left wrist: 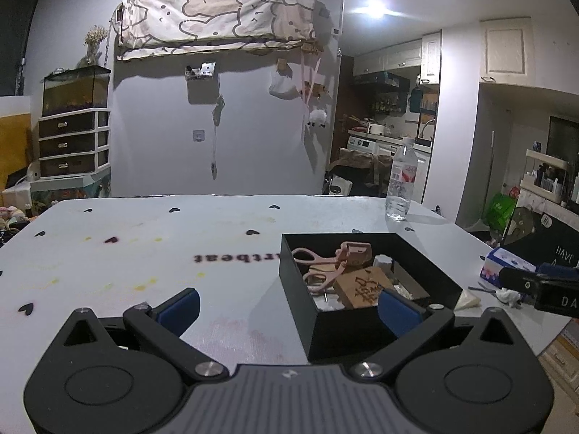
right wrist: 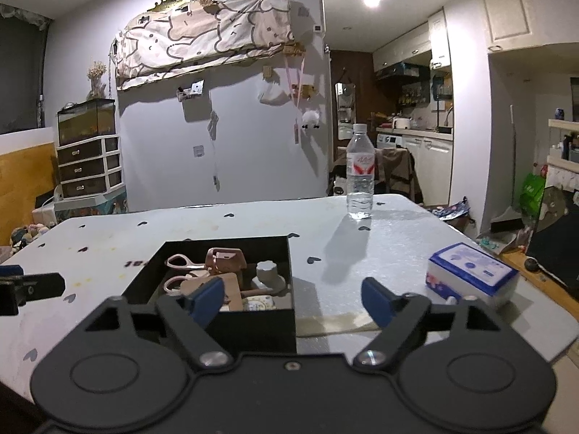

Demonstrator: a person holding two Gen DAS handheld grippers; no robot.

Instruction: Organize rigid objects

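A black open box (left wrist: 318, 322) sits on the white table (left wrist: 144, 253), also in the right wrist view (right wrist: 260, 329). It holds a pink eyelash curler (left wrist: 327, 258), a wooden tag (left wrist: 365, 285) and small items; in the right wrist view the curler (right wrist: 202, 267) and a grey knob (right wrist: 267, 273) show. My left gripper (left wrist: 289, 307) is open and empty, its right finger over the box's near corner. My right gripper (right wrist: 291, 298) is open and empty, its left finger over the box's front edge. Each gripper shows at the other view's edge.
A clear water bottle (left wrist: 401, 181) stands near the table's far edge, also in the right wrist view (right wrist: 360, 173). A blue and white tissue pack (right wrist: 470, 275) lies to the right of the box. A strip of tape (right wrist: 336, 322) lies beside the box. The table's right edge is close.
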